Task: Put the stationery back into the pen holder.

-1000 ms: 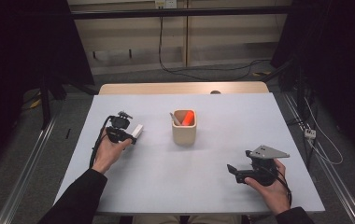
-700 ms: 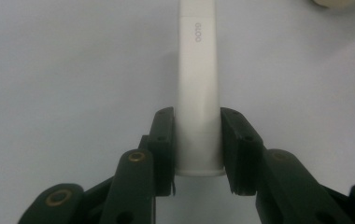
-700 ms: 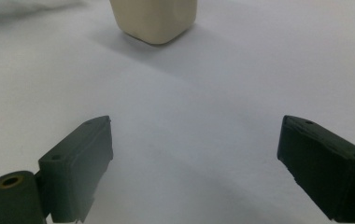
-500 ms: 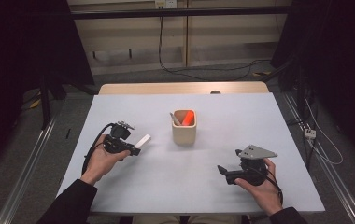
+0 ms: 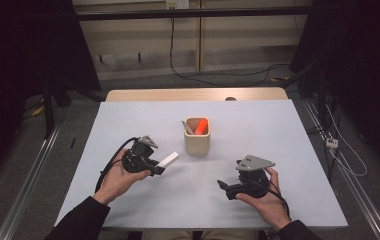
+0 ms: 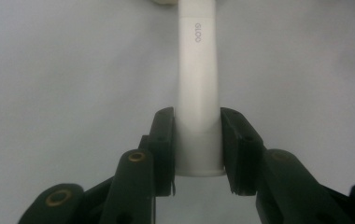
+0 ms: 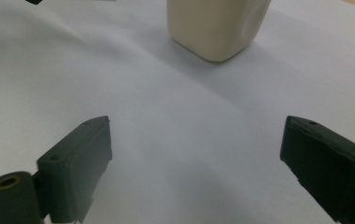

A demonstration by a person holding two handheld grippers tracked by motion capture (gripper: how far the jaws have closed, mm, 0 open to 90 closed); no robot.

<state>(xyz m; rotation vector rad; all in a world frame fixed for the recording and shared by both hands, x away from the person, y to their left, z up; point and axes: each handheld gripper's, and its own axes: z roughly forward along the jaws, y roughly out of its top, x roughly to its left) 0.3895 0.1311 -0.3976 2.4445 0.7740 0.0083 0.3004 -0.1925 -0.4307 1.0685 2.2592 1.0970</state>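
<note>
- Looking down from the high view, the left gripper (image 5: 154, 167) holds a white stick (image 5: 168, 160) by its near end, low over the table (image 5: 128, 120) and a little left of the beige cup (image 5: 197, 142). The stick's free end points toward the cup, apart from it. The cup already holds an orange marker (image 5: 202, 126) and a pale pen (image 5: 187, 127). The right gripper (image 5: 224, 187) sits in the other hand near the front edge, well apart from the cup.
- In the left gripper view, both jaws are closed flat against the white stick (image 6: 197, 107), one on each side near its lower end. It looks like smooth, rigid plastic — light, I judge, but slick enough to swivel if squeezed loosely. Holding it near the end leaves most of its length free to tip into the cup; a grip closer to the middle would steady it. Its far tip is cut off at the top edge, and the small print on it is hard to read.
- In the right gripper view, the jaws stand wide apart with nothing between them — only bare table and, beyond, the lower part of the cup (image 7: 215, 28), its rim cut off.
</note>
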